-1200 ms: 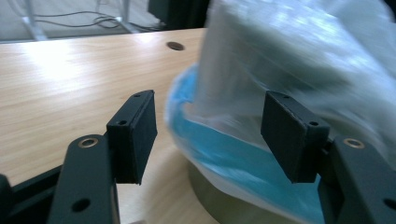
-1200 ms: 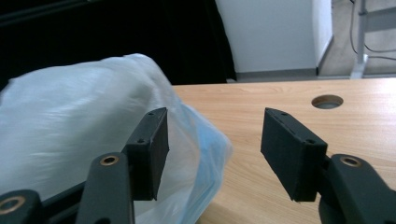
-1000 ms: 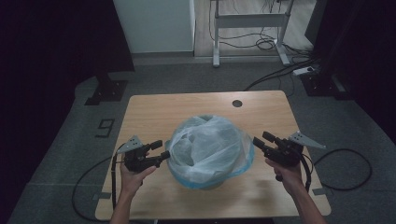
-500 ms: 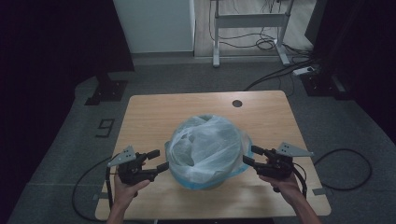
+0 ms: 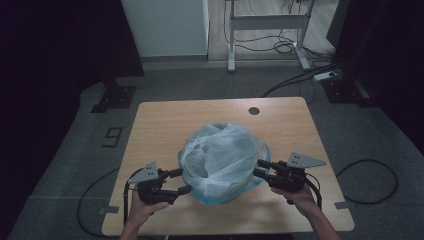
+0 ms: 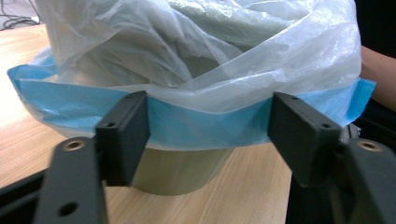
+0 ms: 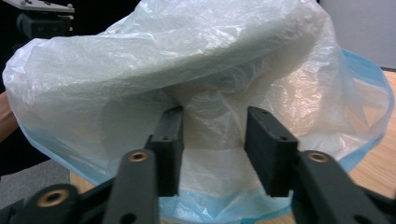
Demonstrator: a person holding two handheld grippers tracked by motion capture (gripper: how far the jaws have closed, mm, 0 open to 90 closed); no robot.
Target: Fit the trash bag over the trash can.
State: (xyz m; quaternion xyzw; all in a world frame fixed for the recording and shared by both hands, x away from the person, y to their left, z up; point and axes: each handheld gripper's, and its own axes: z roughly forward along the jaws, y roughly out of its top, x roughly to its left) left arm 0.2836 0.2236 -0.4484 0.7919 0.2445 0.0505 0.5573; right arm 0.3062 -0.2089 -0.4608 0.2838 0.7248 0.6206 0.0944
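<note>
- Both grippers are drawn nearer the tabletop's [image 5: 165,125] front edge than before.
- The left gripper [image 5: 181,181] is spread wide at the bin liner's [image 5: 220,155] blue hem.
- The right gripper [image 5: 259,168] is parted against the plastic.

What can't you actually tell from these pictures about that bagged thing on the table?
- What fills the plastic bag: the cloudy film hides it in all views.
- Most of the container under it: the bag's blue hem covers it.
- Whether the right gripper touches the bag: its jaws stand apart and hide where they meet the film.
</note>
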